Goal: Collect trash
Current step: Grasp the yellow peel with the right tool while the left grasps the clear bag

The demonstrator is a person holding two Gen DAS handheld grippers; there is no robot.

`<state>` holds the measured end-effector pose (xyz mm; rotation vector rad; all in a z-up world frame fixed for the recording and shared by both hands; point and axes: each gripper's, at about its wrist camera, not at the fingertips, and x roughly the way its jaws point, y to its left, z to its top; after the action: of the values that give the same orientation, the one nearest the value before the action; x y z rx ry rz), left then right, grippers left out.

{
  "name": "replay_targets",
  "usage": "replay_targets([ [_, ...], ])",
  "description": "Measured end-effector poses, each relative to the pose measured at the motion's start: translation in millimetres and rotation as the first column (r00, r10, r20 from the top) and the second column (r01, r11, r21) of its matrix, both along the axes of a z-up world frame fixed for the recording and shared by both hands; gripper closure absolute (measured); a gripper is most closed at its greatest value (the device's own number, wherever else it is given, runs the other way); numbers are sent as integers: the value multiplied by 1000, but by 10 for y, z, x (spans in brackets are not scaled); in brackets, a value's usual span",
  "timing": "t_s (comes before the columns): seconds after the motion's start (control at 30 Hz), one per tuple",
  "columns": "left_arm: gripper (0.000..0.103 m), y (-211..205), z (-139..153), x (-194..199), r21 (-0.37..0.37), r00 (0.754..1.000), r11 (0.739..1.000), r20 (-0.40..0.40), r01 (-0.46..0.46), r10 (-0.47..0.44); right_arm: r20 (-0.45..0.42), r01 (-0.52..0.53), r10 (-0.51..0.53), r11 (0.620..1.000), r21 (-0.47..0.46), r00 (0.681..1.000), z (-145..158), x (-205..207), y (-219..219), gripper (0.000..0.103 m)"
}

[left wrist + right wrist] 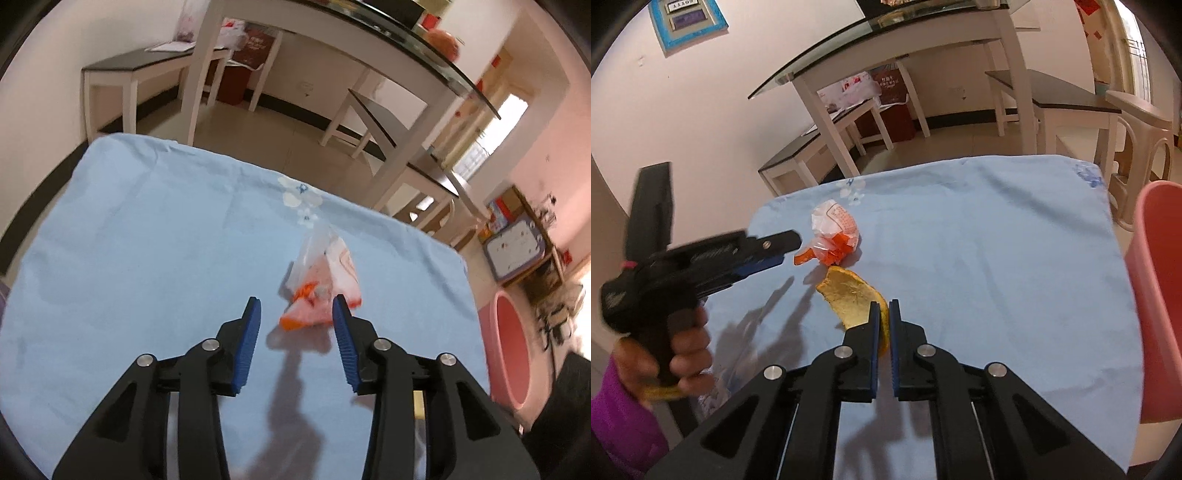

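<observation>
Aiming your left gripper (296,308) at the wrapper (320,286) on the cloth (147,240), you held its jaws open, nothing between. Crinkly clear-and-orange film: probably light, slippery; pinch a bunched fold.

Right view: right gripper (882,310) had clamped the peel (849,295) by its near edge. Curled, yellow, likely limp. Pink bin (1156,295) stood beside.
</observation>
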<state>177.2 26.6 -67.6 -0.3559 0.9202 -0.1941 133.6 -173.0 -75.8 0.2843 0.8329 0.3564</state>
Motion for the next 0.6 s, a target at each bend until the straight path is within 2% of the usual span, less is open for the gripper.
replay_targets([
  [0.07, 61, -15, -56, 75, -19, 1000, 1000, -21, -5, 5, 1, 6, -6, 1000, 1, 1000, 3, -19, -37, 99],
  [0.1, 57, -35, -82, 98, -23, 1000, 1000, -24, -5, 4, 0, 9, -9, 1000, 4, 1000, 1, -27, -60, 99],
  [0.17, 56, -66, -79, 94, -25, 1000, 1000, -8, -2, 1, -3, 14, -14, 1000, 8, 1000, -3, -39, -80, 99],
  [0.43, 57, -296, -85, -32, -15, 996, 996, 17, 91, -91, -8, 33, -33, 999, 13, 999, -16, -94, -138, 99],
  [0.6, 66, -400, -64, -130, 23, 993, 993, 40, 112, -113, -10, 51, -51, 999, 10, 999, 1, -122, -185, 99],
])
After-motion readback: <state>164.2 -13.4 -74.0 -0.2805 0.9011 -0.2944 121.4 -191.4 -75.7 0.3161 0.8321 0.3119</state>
